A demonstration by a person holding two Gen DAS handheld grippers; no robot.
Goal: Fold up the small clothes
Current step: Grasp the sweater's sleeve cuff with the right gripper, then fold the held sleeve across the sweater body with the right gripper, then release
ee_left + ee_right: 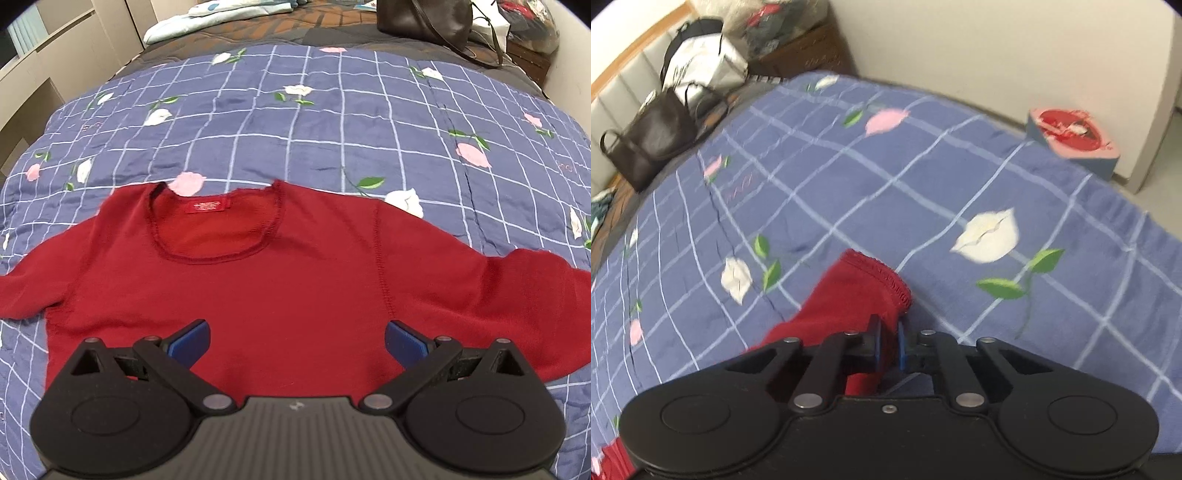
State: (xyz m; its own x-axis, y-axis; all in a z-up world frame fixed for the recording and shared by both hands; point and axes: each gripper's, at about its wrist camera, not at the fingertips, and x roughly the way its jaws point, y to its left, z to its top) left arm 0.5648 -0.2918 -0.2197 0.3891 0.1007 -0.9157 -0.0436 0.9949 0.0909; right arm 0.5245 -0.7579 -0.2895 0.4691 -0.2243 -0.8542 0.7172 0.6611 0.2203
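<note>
The right tool [888,345] is pinching the red top's [280,280] sleeve cuff [877,275] on the bed [332,122]; the left tool [297,341] is hovering wide over the body. The sleeve wants carrying flat across, unbunched.

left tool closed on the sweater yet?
No. The left tool stands wide open over the red sweater, and its blue pads are far apart and pinch no fabric.

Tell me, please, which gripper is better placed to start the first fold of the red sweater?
Probably the right gripper: its jaws are shut on the sleeve cuff, ready to carry it inward. The left gripper hangs open over the red sweater, gripping nothing.
</note>
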